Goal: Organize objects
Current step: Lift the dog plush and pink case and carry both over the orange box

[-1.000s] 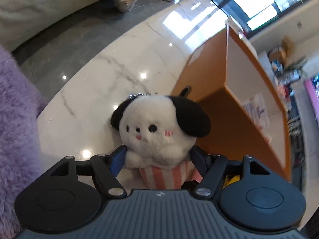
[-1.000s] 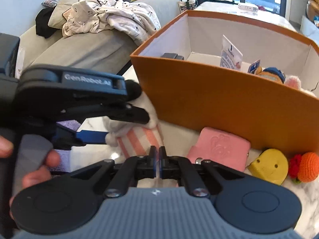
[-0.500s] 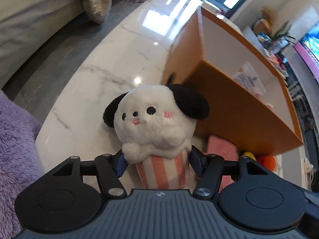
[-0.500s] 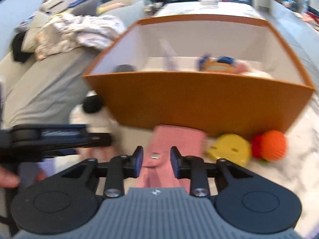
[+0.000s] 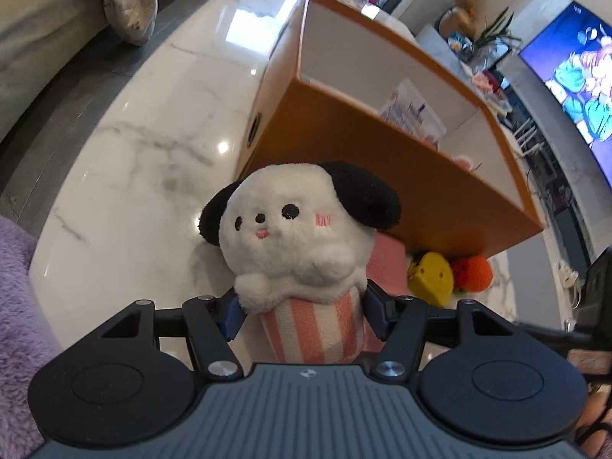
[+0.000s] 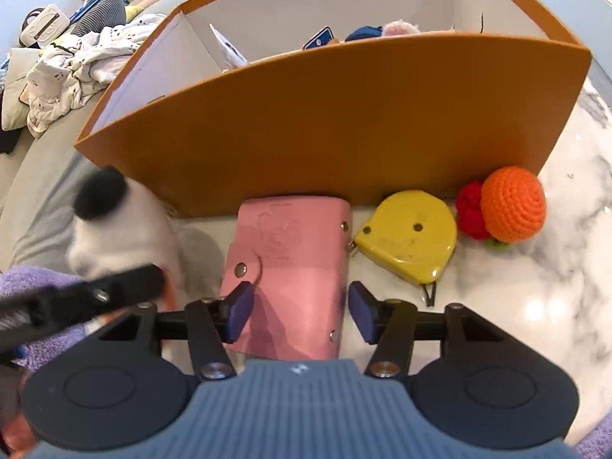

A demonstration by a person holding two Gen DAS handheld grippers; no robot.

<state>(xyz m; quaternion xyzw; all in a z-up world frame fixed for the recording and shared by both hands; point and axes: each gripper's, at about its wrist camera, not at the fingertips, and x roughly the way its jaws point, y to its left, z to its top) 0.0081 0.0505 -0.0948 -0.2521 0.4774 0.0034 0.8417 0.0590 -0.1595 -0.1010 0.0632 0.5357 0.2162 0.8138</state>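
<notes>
A white plush dog (image 5: 290, 237) with black ears and a pink-striped base sits between my left gripper's (image 5: 302, 313) blue pads, which press on the base. It shows blurred at the left of the right wrist view (image 6: 122, 237), with a left finger (image 6: 95, 298) across it. My right gripper (image 6: 300, 315) hovers over a pink snap wallet (image 6: 294, 252) lying flat against the orange box (image 6: 344, 114). Its jaws are opening; the wallet lies below and between them, the pads not pressing on it.
A yellow tape measure (image 6: 409, 237) and an orange-and-red crocheted ball (image 6: 512, 202) lie by the box's front wall, right of the wallet. The box holds cards and small toys. Purple fuzzy fabric (image 5: 15, 306) borders the marble table (image 5: 134, 153). A sofa with clothes (image 6: 76, 65) lies beyond.
My left gripper's jaws narrowed onto the plush's striped base and the wrist rolled. The right gripper went from shut to open and slid right, from beside the plush to over the pink wallet.
</notes>
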